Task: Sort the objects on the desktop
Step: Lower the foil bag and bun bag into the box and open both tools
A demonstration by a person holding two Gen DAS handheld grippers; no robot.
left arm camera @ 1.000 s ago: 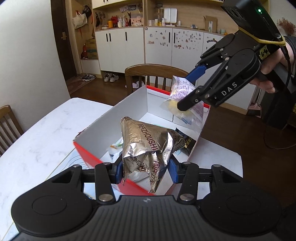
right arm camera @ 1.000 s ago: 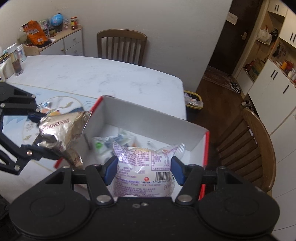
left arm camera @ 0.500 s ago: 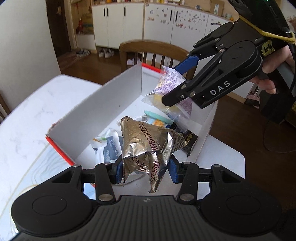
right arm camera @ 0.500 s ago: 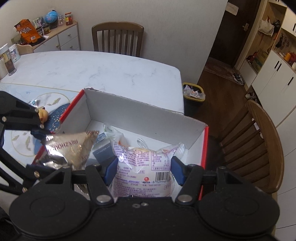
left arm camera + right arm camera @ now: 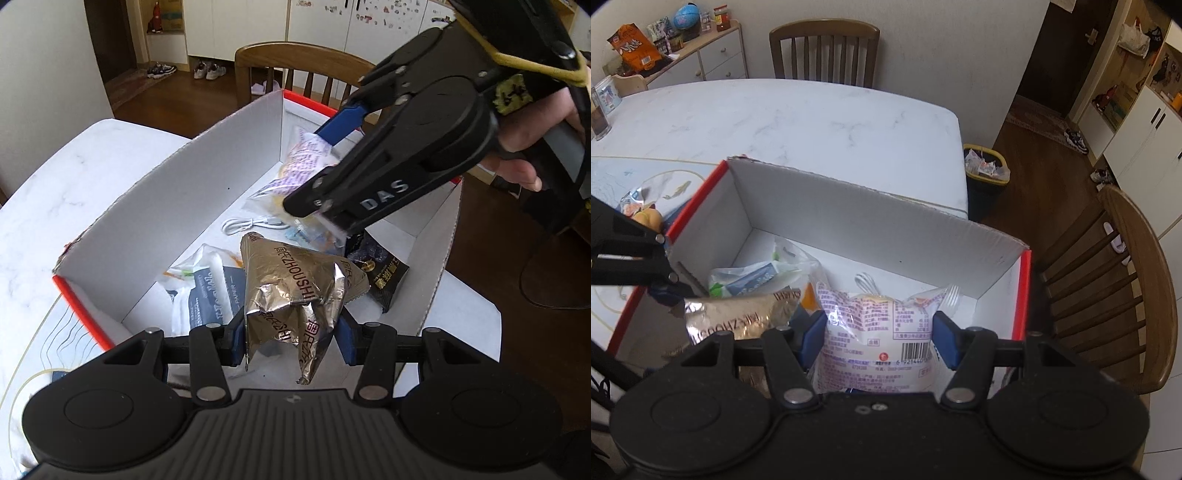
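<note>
Left tool [image 5: 291,334] pinching a foil packet [image 5: 295,291]; right tool [image 5: 879,338] pinching a clear snack bag [image 5: 875,332]. Both items hang over the open box [image 5: 871,221], which stands on the white surface [image 5: 798,114] and contains a cable [image 5: 251,224] and pouches.

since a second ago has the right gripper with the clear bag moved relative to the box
Yes. The right gripper has come down into the box, lower against its far wall.

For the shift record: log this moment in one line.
left gripper: shut on foil snack bag | right gripper: shut on clear bread packet | both above red-edged box
</note>
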